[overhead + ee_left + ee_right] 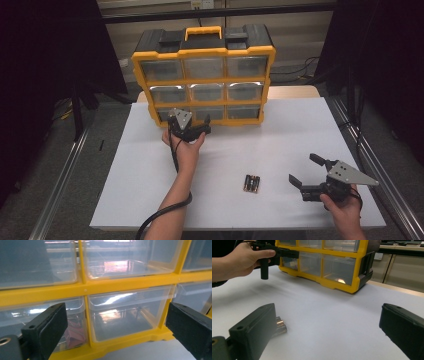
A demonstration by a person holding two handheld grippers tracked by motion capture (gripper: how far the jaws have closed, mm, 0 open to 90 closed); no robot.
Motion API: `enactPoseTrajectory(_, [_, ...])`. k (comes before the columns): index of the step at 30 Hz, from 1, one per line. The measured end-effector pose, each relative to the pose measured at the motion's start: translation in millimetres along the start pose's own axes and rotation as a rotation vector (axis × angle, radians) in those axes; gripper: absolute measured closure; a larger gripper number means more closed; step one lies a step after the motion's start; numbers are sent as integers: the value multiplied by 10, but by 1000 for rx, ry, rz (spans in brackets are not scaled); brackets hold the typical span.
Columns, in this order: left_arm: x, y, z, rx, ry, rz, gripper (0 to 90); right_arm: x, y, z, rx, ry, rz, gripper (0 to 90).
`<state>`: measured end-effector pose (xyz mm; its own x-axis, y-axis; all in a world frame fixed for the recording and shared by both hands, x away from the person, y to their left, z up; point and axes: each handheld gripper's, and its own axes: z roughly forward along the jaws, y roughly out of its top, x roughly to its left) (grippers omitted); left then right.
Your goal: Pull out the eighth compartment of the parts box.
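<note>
lab/workshop | black curtains | white-covered table | floor cables

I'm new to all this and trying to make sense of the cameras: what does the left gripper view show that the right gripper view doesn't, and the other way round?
Left gripper view alone: a close look into the clear drawers, with something red lying in the bottom left drawer, and the bottom middle drawer between the left gripper's open jaws.

Right gripper view alone: the batteries lying on the white table, the person's hand holding the left gripper, and the right gripper's own open jaws.

Both: the yellow organizer and its clear drawers.
</note>
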<state>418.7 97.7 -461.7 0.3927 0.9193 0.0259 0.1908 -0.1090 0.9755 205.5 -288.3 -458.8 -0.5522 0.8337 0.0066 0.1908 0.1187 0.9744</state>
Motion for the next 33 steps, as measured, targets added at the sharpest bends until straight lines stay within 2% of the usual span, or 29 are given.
enactPoseTrajectory(3, [-14,9,2,9,7,35,50,-4,2,-3,1,-5,-1,7])
enactPoseTrajectory(4, [-14,16,1,25,8,80,56,-2,2,-3,2,-5,1,7])
enactPoseTrajectory(5, [-27,17,3,26,8,88,62,-2,3,-2,0,-3,-1,7])
enactPoseTrajectory(6, [-35,22,2,38,12,129,67,-2,3,-1,0,-2,-1,7])
enactPoseTrajectory(7, [-52,20,3,36,32,152,74,-1,2,2,0,2,-1,7])
enactPoseTrajectory(9, [-63,29,4,41,32,232,87,-2,2,2,-1,1,-1,7])
enactPoseTrajectory(11, [-82,33,8,44,36,282,109,-3,1,1,0,1,-1,7])
enactPoseTrajectory(12, [-96,38,0,49,48,346,123,-6,1,-2,4,-1,-3,7])
enactPoseTrajectory(13, [-104,44,-1,44,55,386,145,-9,-1,-1,3,-2,-2,7])
enactPoseTrajectory(14, [-116,40,1,43,51,384,156,-10,0,-2,3,-3,-2,7])
enactPoseTrajectory(15, [-118,51,4,41,49,426,158,-11,0,-3,2,-4,-1,7])
enactPoseTrajectory(17, [-130,58,7,35,50,466,190,-10,0,2,-1,-6,-2,7])
enactPoseTrajectory(19, [-152,63,11,45,60,551,230,-10,0,3,0,-3,-2,7])
enactPoseTrajectory(21, [-174,58,18,45,56,599,263,-8,2,3,1,0,-1,7])
enactPoseTrajectory(22, [-186,48,25,51,55,605,283,-6,2,4,1,0,-2,7])
enactPoseTrajectory(24, [-193,52,36,49,62,655,302,-6,2,5,1,0,-2,7])
enactPoseTrajectory(25, [-204,49,38,63,59,667,327,-7,1,5,1,0,-2,7])
enactPoseTrajectory(31, [-261,62,86,69,62,741,338,-10,-1,14,-1,-3,-2,7])
enactPoseTrajectory(32, [-265,76,94,58,68,770,342,-9,0,15,-1,-2,-3,7])
enactPoseTrajectory(33, [-275,78,101,71,61,758,345,-9,-1,16,-1,-1,-2,7])
